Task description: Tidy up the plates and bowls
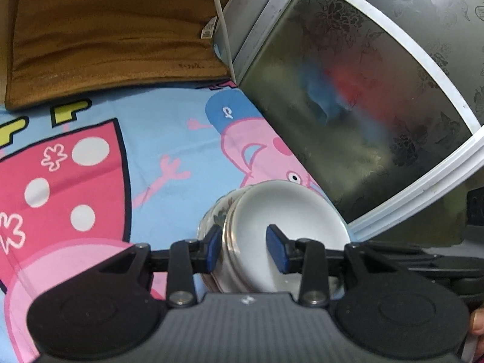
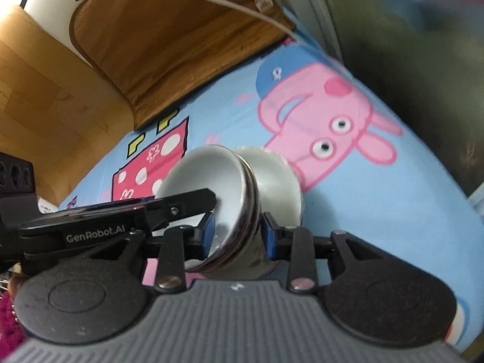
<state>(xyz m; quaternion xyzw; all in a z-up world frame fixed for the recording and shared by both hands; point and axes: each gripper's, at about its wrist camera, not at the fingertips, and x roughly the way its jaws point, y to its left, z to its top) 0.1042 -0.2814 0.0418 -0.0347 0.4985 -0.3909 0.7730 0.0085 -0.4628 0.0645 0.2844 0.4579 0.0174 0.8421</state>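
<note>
Right now I have both grippers straddling the stacked bowls (image 1: 272, 230) on the cartoon sheet (image 1: 157, 139), left gripper (image 1: 243, 249) on the near rim, right gripper (image 2: 237, 236) on the opposite rim, each partly open with pads loose, apparently not clamping.

Both views sit just behind a gripper's two fingers and look forward and steeply down, close over the cartoon sheet (image 1: 169, 139). The left wrist view has its gripper (image 1: 245, 249) at bottom centre, the stacked bowls (image 1: 272, 242) right before it, the glass door (image 1: 363, 106) at upper right. The right wrist view looks past its own gripper (image 2: 239, 233) at the same bowls (image 2: 230, 187) from the other side. Both share the bowls, the sheet and the brown mat (image 1: 115, 30) along the top.
</note>
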